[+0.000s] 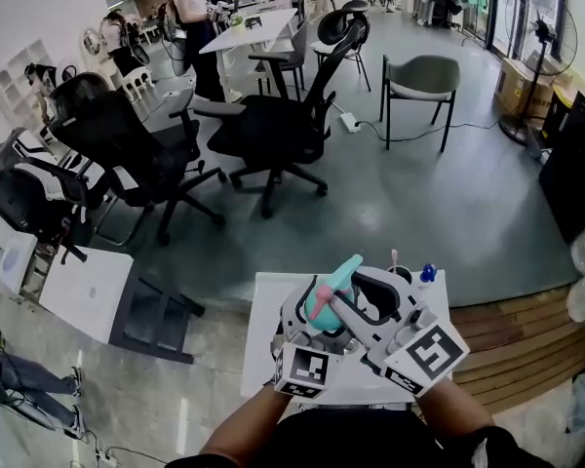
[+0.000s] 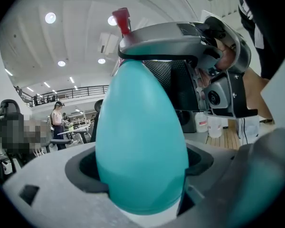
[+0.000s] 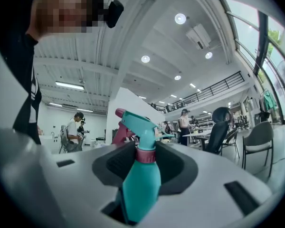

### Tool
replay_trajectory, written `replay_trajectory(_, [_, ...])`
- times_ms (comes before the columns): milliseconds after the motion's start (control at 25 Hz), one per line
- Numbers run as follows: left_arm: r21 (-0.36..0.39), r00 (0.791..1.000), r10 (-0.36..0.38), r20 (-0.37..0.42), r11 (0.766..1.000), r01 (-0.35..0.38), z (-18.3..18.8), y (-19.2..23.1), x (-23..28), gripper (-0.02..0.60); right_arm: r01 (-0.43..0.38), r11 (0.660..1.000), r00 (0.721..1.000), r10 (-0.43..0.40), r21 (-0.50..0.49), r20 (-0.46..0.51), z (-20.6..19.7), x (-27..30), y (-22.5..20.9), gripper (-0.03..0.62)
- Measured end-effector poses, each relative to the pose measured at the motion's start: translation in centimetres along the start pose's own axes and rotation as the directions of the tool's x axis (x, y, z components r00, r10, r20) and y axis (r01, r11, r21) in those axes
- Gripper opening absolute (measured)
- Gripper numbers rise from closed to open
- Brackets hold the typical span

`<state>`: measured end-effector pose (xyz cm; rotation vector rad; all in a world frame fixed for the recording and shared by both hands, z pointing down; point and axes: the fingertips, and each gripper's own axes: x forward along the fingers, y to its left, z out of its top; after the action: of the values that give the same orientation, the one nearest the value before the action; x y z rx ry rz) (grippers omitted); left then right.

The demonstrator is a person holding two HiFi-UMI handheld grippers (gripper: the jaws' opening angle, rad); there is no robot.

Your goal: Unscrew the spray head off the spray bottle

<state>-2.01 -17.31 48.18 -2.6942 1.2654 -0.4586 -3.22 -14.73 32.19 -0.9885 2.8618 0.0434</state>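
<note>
Teal spray bottle sits clamped in left gripper jaws, right gripper jaws gripping its neck.

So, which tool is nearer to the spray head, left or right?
Right. The right tool has its jaws beside the pink collar just under the spray head; the left tool grips the spray bottle by its wide lower body.

Left tool, right tool: light grey moulded shells, dark grey jaw recesses. Each carries a white cube with black square markers. Wearer: black top.
</note>
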Motion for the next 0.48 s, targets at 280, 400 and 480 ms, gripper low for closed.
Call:
replay_trajectory(280, [-0.009,0.988,-0.125,0.088,0.992,0.127,3.5,-1.3,-1.0,0.452,-0.214,0.976,0.977,0.214,-0.049,0.002,0.7,-0.5,1.8,0.138])
replay_trajectory(400, [-0.012,0.971,-0.208,0.120,0.977,0.211,4.6,-2.6,-1.7,0.452,-0.324,0.944,0.946,0.324,-0.066,-0.013,1.5,-1.3,2.9,0.138])
replay_trajectory(480, [-0.004,0.955,-0.259,0.142,0.965,0.262,5.3,-3.4,-2.3,0.451,-0.384,0.922,0.924,0.383,-0.045,-0.021,2.0,-1.9,3.7,0.138])
